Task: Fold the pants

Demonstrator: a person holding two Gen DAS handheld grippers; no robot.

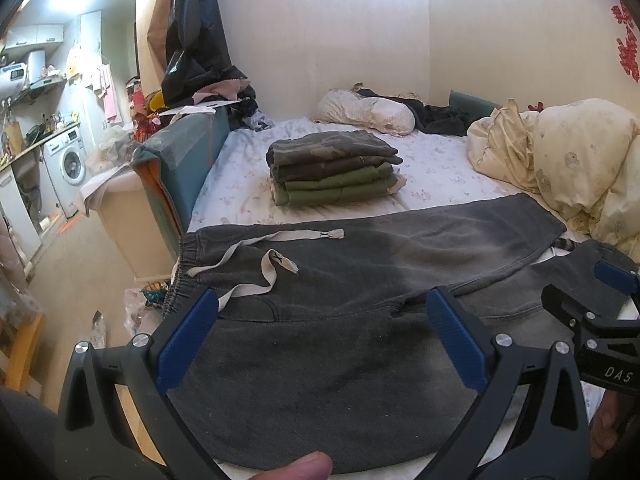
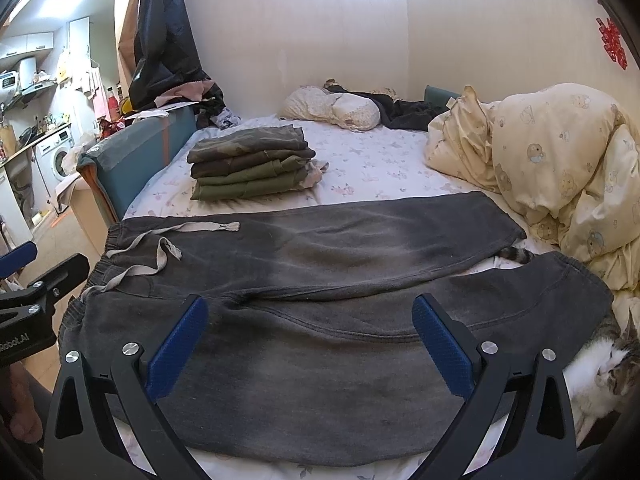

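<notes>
Dark grey sweatpants lie spread flat across the near end of the bed, waistband with a pale drawstring to the left, both legs running right. They also show in the right wrist view. My left gripper is open and empty above the hip area near the waistband. My right gripper is open and empty above the near leg. The right gripper also shows in the left wrist view at the right edge.
A stack of folded green and camouflage pants sits mid-bed. A crumpled cream duvet fills the right side. A cat lies at the near right by the leg cuffs. Pillow and dark clothes lie at the head. A blue bed rail is on the left.
</notes>
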